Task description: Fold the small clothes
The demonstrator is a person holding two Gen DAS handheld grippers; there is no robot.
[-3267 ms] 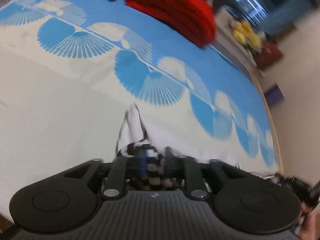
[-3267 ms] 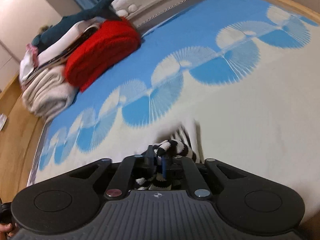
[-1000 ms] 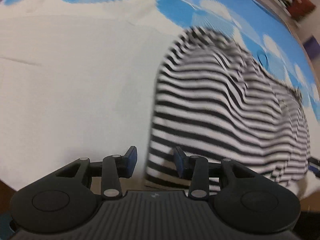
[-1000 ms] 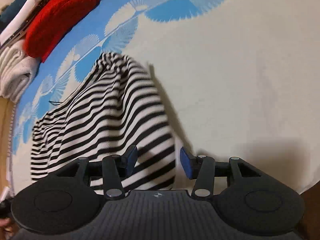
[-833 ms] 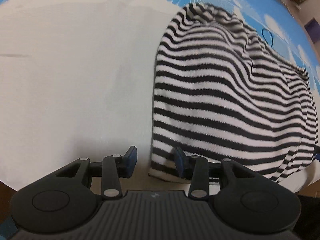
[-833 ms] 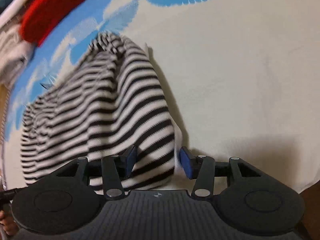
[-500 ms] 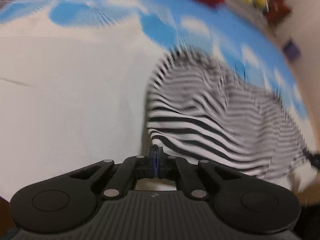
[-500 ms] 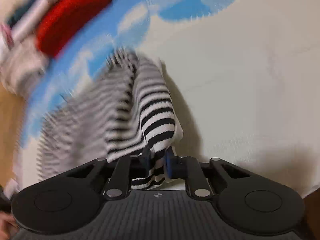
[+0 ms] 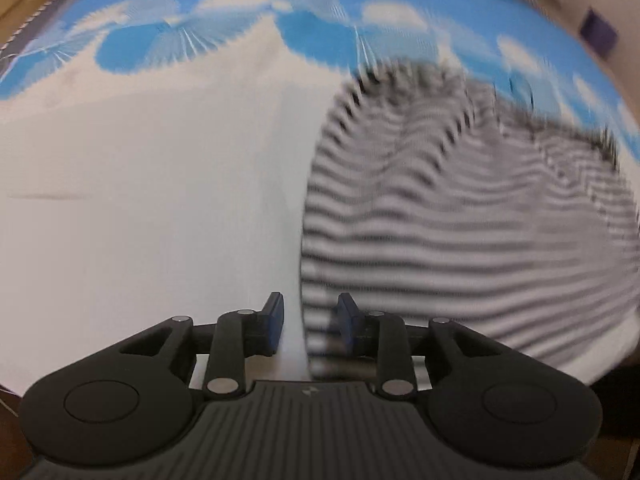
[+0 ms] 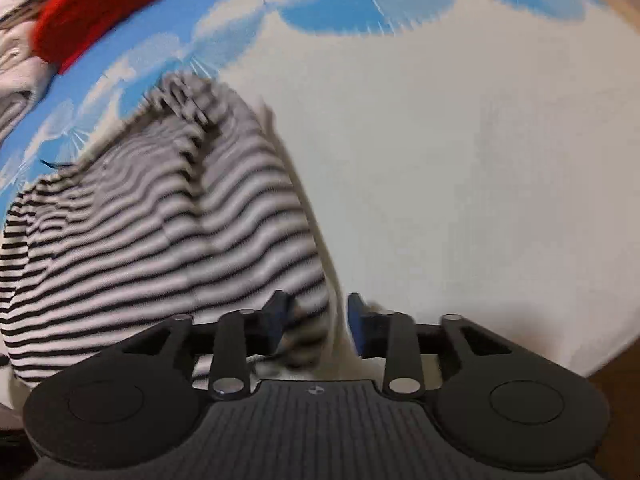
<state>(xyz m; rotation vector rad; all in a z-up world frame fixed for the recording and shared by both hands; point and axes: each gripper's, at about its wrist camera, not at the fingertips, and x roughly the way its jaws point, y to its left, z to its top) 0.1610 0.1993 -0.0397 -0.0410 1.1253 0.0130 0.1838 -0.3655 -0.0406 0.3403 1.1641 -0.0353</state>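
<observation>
Nearest to me, the left hand-held gripper stood with its blue pads apart, the near left corner of the black-and-white striped knit garment lying just between them, ungrasped as far as I could tell. The right hand-held gripper was likewise spread apart around the garment's near right corner, the hem touching or nearly touching one pad. The garment lay fairly flat on the bed's cream and blue fan-patterned cover, near its front edge; I judged it laid out but not yet folded, so the folds themselves remained. Further back sat a folded red knit beside pale stacked clothes. No containers were visible.
</observation>
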